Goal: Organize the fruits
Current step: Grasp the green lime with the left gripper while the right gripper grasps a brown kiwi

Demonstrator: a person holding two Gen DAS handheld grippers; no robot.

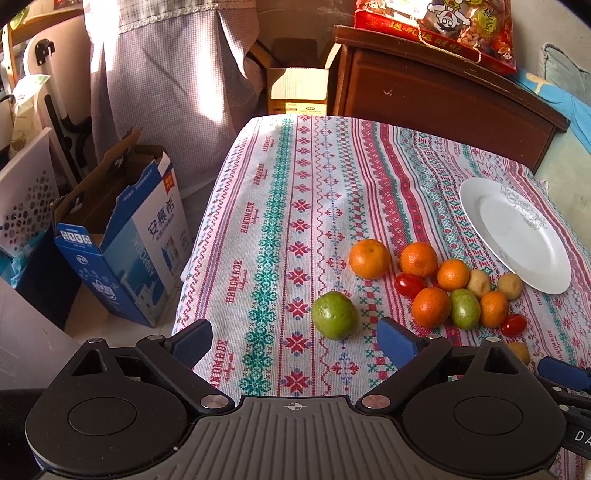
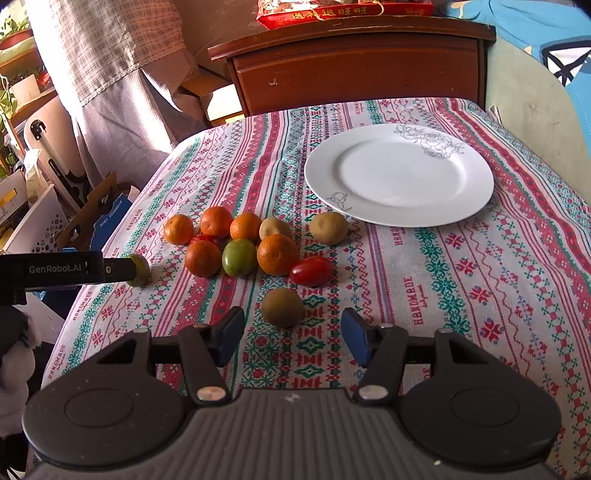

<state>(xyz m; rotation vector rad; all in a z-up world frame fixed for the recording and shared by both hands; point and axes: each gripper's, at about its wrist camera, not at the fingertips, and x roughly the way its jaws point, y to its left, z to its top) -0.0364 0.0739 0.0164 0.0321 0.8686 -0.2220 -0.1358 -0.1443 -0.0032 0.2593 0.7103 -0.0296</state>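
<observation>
Several fruits lie on the patterned tablecloth: oranges point(image 1: 369, 258) point(image 2: 277, 254), green fruits point(image 1: 335, 315) point(image 2: 239, 257), red tomatoes point(image 1: 409, 285) point(image 2: 311, 271) and brown kiwis point(image 2: 282, 307) point(image 2: 328, 228). An empty white plate point(image 1: 517, 236) point(image 2: 399, 175) sits to their right. My left gripper point(image 1: 293, 341) is open and empty, just short of the near green fruit. My right gripper point(image 2: 291, 338) is open and empty, just short of the near kiwi. The left gripper's body point(image 2: 66, 269) shows in the right wrist view, in front of the green fruit point(image 2: 139, 270).
The tablecloth point(image 1: 280, 221) covers a small table. A wooden cabinet point(image 2: 354, 62) stands behind it with a red snack bag point(image 1: 436, 29) on top. A blue carton point(image 1: 125, 236) and a white basket point(image 1: 26, 199) stand on the floor at the left.
</observation>
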